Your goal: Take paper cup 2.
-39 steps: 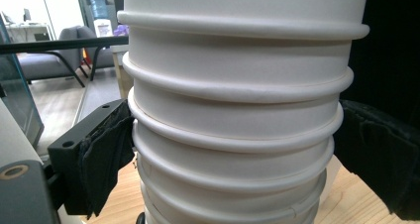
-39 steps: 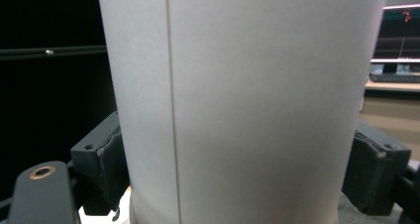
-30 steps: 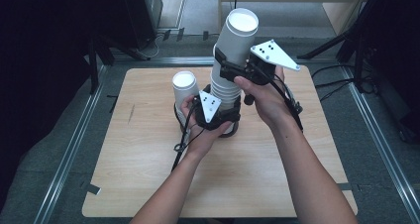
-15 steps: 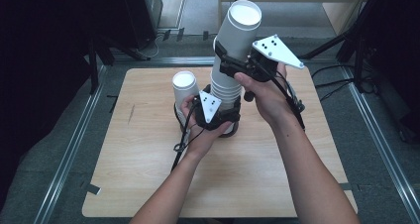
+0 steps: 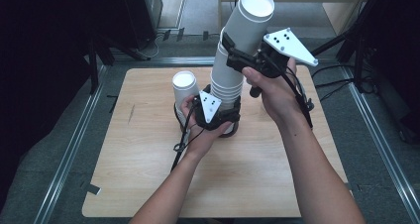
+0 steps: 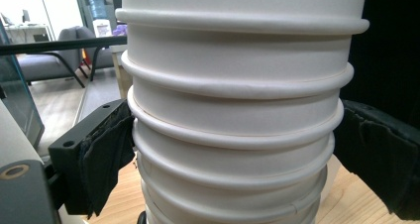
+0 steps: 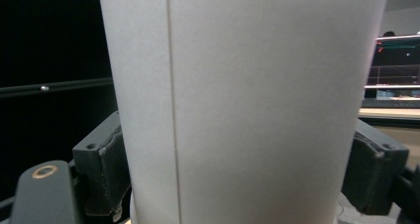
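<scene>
A stack of white paper cups (image 5: 227,83) stands on the wooden table (image 5: 148,159). My left gripper (image 5: 224,114) is shut on the stack low down; in the left gripper view its black pads (image 6: 106,154) press both sides of the ribbed stack (image 6: 237,115). My right gripper (image 5: 238,53) is shut on the top cup (image 5: 251,21), which leans to the right and stands partly drawn out above the stack. In the right gripper view the cup's smooth wall (image 7: 247,100) sits between the grey pads (image 7: 104,174).
A single white cup (image 5: 184,83) stands upright just left of the stack, beside the left hand. Metal rails (image 5: 74,144) run along the table's sides, with dark floor and cables beyond. The near half of the table is bare wood.
My right gripper has risen with the top cup, which now stands higher out of the stack and leans more. The left gripper and the stack's base have stayed still.
</scene>
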`<state>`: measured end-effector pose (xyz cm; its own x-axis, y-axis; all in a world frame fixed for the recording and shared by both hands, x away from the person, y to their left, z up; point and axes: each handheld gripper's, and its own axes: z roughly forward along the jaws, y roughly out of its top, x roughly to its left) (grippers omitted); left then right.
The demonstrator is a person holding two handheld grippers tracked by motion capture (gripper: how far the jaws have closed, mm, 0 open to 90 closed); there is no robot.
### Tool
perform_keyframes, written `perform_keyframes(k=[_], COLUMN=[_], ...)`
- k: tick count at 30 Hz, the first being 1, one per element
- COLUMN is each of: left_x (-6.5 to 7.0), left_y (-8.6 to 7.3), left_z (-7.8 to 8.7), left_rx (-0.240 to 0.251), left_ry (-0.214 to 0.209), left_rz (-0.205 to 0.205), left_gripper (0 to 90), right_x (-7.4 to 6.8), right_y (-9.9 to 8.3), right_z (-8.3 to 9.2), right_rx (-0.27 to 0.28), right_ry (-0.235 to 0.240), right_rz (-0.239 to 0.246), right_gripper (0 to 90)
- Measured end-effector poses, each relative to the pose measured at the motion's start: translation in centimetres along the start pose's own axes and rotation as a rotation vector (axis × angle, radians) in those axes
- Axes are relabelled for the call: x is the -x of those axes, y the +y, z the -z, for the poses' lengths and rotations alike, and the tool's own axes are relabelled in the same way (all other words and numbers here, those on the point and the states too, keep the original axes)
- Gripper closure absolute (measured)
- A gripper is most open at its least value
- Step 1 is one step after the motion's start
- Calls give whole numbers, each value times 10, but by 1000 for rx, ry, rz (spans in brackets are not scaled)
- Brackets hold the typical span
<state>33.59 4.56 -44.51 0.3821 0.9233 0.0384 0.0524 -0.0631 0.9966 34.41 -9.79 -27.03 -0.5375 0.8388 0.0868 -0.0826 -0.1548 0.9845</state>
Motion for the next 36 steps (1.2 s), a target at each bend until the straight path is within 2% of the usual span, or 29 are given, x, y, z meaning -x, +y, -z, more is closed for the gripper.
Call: perform_keyframes(k=[9,19,28,36], left_x=[0,0,-1,-1], left_y=[0,0,0,-1], left_z=[0,0,2,6], left_rx=[-1,-4,-7,-12], left_ry=[0,-1,-10,-18], left_rz=[0,3,9,8], left_gripper=[43,43,43,40], right_x=[11,25,38,46], right_y=[4,-1,-15,-28], right_z=[9,21,38,49], right_rx=[14,15,3,-12], right_ry=[-30,-57,-103,-125], right_rz=[-1,-4,12,13], right_gripper=[150,150,148,147])
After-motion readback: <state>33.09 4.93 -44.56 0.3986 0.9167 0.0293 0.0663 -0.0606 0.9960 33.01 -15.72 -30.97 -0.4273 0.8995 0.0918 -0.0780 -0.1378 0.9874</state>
